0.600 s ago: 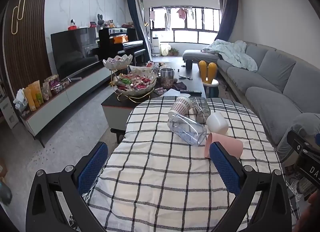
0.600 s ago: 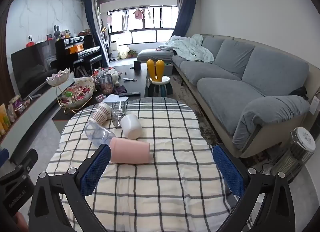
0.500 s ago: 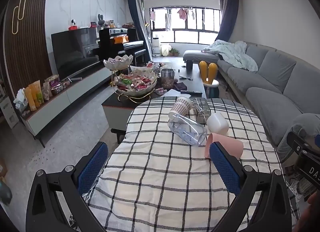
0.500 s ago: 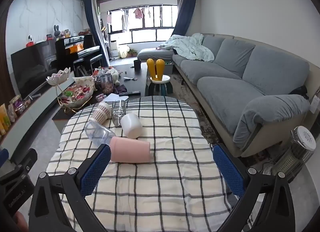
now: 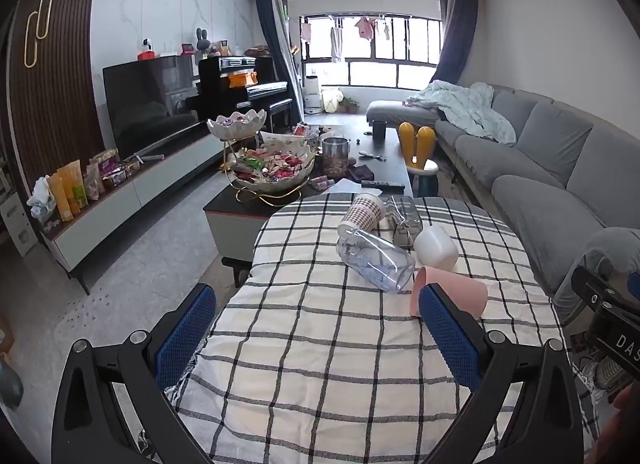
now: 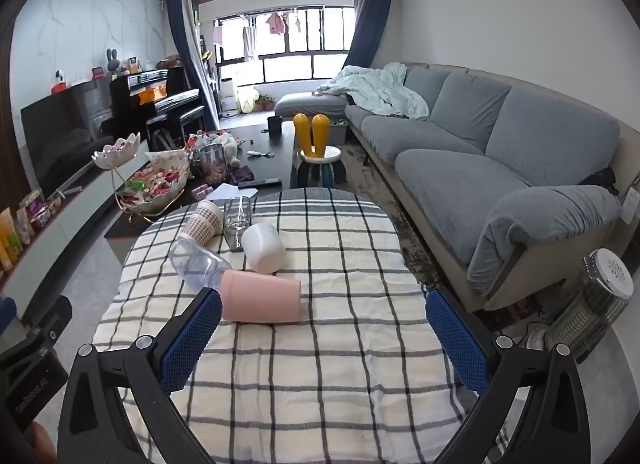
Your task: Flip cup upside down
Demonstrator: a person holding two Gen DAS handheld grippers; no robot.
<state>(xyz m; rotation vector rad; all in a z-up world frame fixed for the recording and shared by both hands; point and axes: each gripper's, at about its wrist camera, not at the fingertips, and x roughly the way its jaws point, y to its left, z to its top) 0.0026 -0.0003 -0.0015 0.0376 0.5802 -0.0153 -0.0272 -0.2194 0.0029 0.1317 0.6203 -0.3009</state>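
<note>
Several cups lie on their sides on the checked tablecloth (image 5: 320, 344): a pink cup (image 5: 464, 292) (image 6: 260, 296) nearest, a white cup (image 5: 436, 242) (image 6: 262, 248), a clear plastic cup (image 5: 376, 260) (image 6: 198, 262), a checked paper cup (image 5: 362, 213) (image 6: 202, 221) and a clear glass (image 5: 406, 217) (image 6: 236, 223) behind. My left gripper (image 5: 316, 332) is open and empty, short of the cups. My right gripper (image 6: 324, 332) is open and empty; its left finger sits just in front of the pink cup's mouth.
A dark coffee table (image 5: 248, 203) with a snack bowl (image 5: 272, 171) stands beyond the table's far edge. A grey sofa (image 6: 500, 167) runs along the right. A heater (image 6: 596, 296) stands on the floor at right. A TV unit (image 5: 120, 191) lines the left wall.
</note>
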